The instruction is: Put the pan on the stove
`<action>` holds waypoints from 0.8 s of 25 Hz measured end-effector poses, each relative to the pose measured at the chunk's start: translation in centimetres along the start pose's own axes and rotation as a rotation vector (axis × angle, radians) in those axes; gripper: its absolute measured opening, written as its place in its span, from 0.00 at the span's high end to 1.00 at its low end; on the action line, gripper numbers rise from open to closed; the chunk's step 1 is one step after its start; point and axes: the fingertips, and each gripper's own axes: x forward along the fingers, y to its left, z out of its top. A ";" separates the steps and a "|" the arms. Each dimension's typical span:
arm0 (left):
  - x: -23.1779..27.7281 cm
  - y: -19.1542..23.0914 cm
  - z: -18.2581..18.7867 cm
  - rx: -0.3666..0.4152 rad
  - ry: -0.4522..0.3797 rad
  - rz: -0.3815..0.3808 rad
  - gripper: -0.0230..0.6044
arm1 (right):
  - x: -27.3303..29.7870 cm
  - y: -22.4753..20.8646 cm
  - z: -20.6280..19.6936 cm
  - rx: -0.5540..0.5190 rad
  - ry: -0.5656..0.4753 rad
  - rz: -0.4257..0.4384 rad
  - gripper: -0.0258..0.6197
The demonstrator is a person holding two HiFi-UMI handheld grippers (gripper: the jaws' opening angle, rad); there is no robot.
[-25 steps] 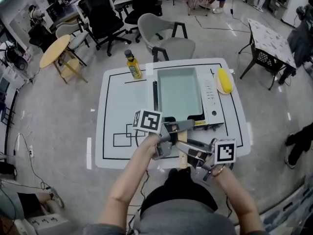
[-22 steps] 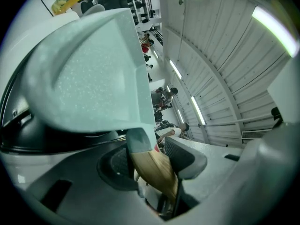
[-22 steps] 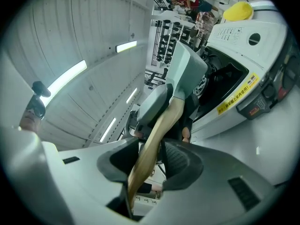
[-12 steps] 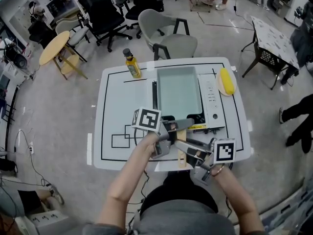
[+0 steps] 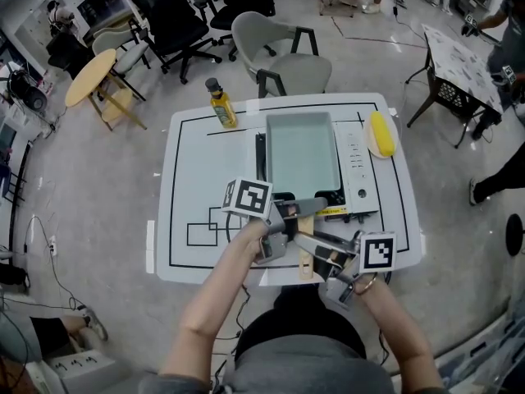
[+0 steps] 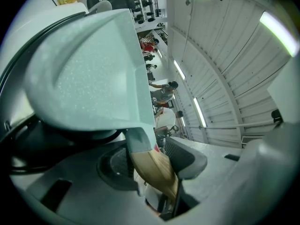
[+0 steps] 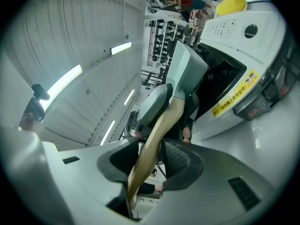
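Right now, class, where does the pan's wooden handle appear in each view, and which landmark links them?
Head view: wooden handle below centre, slightly right.
Left gripper view: bottom centre.
Right gripper view: centre, running downward.
Shared landmark: the pale green pan.

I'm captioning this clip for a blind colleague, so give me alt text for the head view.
Seen from above, a person's left gripper and right gripper both clamp the wooden handle of a pale green rectangular pan lying over a white tabletop stove. An oil bottle and a yellow object stand at the far edge of the white table.
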 end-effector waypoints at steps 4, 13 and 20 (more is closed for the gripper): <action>0.0 0.2 -0.1 -0.011 0.003 0.002 0.68 | 0.0 -0.1 0.0 0.012 -0.003 0.000 0.72; 0.0 0.5 0.0 -0.047 -0.002 -0.016 0.69 | 0.2 -0.1 0.2 0.034 -0.015 0.012 0.72; -0.1 0.5 0.0 -0.091 -0.014 -0.021 0.69 | 0.0 -0.1 0.1 0.050 -0.010 0.003 0.72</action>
